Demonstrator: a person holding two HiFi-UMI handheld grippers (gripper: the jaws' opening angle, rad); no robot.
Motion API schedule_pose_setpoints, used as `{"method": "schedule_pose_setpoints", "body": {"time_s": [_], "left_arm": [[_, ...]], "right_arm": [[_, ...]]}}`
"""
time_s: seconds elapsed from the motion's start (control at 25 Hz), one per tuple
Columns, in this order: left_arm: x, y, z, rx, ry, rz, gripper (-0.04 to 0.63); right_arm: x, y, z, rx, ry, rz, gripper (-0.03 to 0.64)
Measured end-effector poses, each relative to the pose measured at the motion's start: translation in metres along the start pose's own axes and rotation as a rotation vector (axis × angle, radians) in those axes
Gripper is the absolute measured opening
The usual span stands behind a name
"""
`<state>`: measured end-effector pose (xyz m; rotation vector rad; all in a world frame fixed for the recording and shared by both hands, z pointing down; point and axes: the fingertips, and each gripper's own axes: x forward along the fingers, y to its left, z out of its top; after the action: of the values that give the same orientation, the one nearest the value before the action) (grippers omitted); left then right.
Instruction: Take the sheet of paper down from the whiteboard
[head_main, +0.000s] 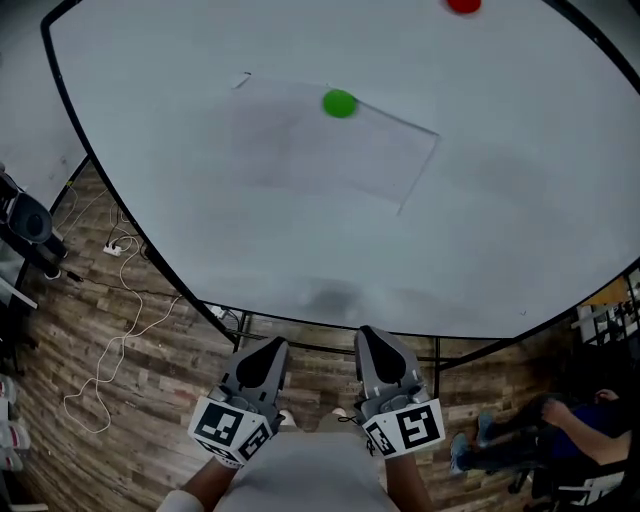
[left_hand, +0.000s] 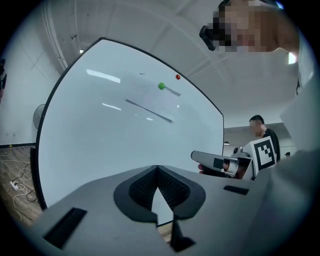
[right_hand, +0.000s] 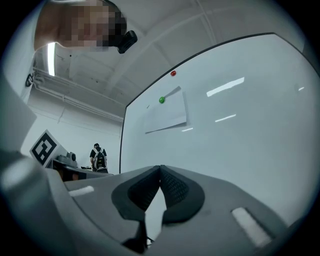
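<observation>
The left gripper and right gripper are grey wedge-shaped shells with black ribbed pads, each carrying a white cube printed with black square markers, the left showing black slots, the right pale slots, and the person wears a pale top.

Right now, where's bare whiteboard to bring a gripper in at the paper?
Whiteboard is bare left of the paper to the frame, below it to the bottom edge, and to its right. Crowded only at the paper's top edge: green magnet there, red magnet farther up-right.
</observation>
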<state>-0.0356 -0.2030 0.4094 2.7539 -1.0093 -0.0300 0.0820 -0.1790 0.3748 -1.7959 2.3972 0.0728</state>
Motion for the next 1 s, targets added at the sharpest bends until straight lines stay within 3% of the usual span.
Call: {"method": "schedule_pose_setpoints", "body": {"time_s": [0.32,0.48,0.64,0.8,1.0], "left_arm": [[0.011,-0.016,0.011,0.016,-0.025,-0.002,0.006],[0.017,-0.023,0.024,0.065,-0.034,-0.027,0.006],[0.024,-0.024,0.053,0.121,-0.063,-0.034,0.006],[0.034,-0.027,0.089,0.153,-0.115,-0.040,0.006],[0.043,-0.032,0.120,0.159,-0.167,-0.052,0.006]], "right_arm": [[-0.004,-0.016,0.017,-0.032,-0.026,0.019,0.011],[0.005,-0.020,0.041,-0.090,-0.071,0.039,0.011],[0.020,-0.019,0.072,-0.155,-0.105,0.075,0.079],[0.032,-0.029,0.104,-0.198,-0.146,0.068,0.080],[0.049,-0.047,0.144,-0.161,-0.233,0.064,0.080]]}}
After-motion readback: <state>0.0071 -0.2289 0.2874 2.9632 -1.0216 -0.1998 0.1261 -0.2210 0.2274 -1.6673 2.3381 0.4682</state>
